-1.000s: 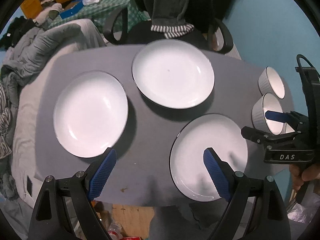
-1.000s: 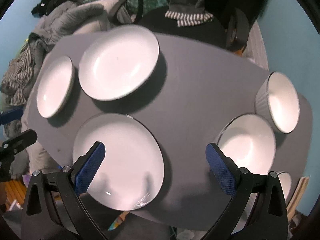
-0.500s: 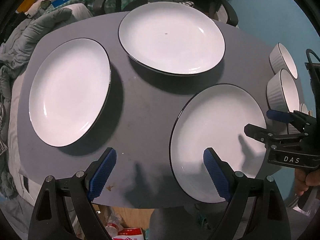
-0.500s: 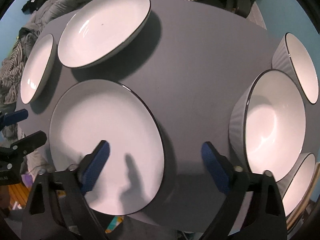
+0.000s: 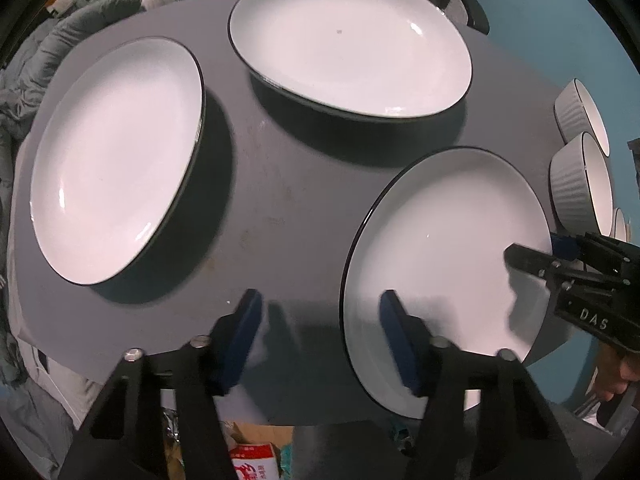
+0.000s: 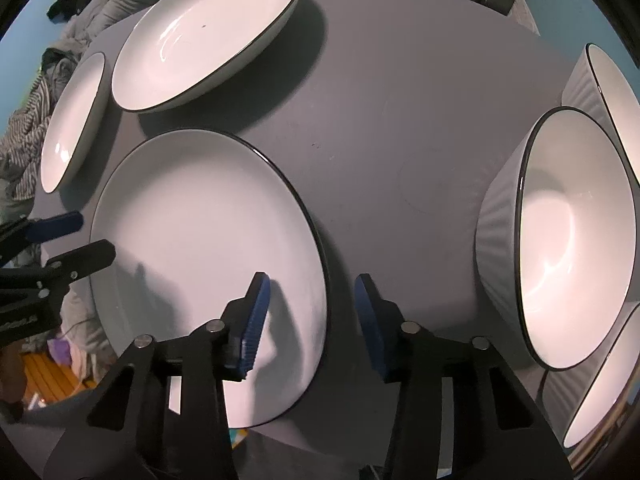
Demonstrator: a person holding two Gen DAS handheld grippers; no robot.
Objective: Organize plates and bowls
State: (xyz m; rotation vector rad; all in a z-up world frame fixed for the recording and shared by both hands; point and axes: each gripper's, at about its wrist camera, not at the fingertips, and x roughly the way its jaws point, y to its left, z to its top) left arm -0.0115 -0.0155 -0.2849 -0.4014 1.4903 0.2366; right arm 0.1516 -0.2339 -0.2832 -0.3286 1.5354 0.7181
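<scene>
Three white plates and three ribbed bowls are being carried by the grey counter point(image 5: 280, 208). The nearest plate point(image 5: 448, 256) is lying at the counter's near edge, with the bowls point(image 6: 576, 236) lined up along the right side. The left tool point(image 5: 318, 322) is being closed astride that plate's left rim, one blue pad over the plate, the other over bare counter; nothing is clenched yet. The right tool point(image 6: 312, 312) is being closed likewise astride the opposite rim, its pads not yet pressing on the plate.
</scene>
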